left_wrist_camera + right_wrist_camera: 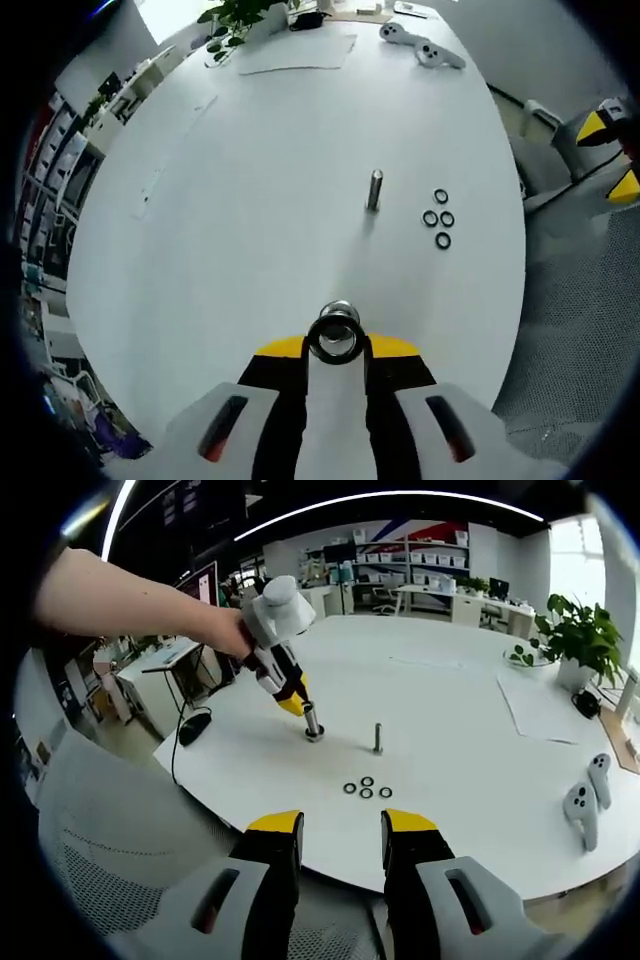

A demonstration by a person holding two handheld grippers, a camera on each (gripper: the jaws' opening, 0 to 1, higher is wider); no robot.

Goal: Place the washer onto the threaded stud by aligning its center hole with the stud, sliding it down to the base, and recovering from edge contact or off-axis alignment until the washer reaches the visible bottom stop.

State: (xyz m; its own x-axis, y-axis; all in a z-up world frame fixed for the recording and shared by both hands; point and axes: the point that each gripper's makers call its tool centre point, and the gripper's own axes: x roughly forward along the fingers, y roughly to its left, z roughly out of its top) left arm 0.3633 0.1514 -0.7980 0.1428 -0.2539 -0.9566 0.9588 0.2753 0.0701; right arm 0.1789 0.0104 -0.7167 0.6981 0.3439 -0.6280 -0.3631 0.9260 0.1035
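A short metal threaded stud (374,189) (378,738) stands upright on the white table (250,200). Several black washers (438,218) (367,788) lie flat just beside it. My left gripper (337,345) (293,702) is shut on a second metal stud (335,333) (312,723), seen end-on with a dark ring around it; its foot rests on the table to the left of the free stud. My right gripper (340,828) (610,155) is open with nothing between its jaws, hovering off the table's near edge, short of the washers.
Two white controllers (585,800) (420,45) lie on the table. A potted plant (575,640) and sheets of paper (295,52) sit nearby. A black mouse with a cable (194,726) is on the table edge. A mesh chair (120,850) stands below the edge.
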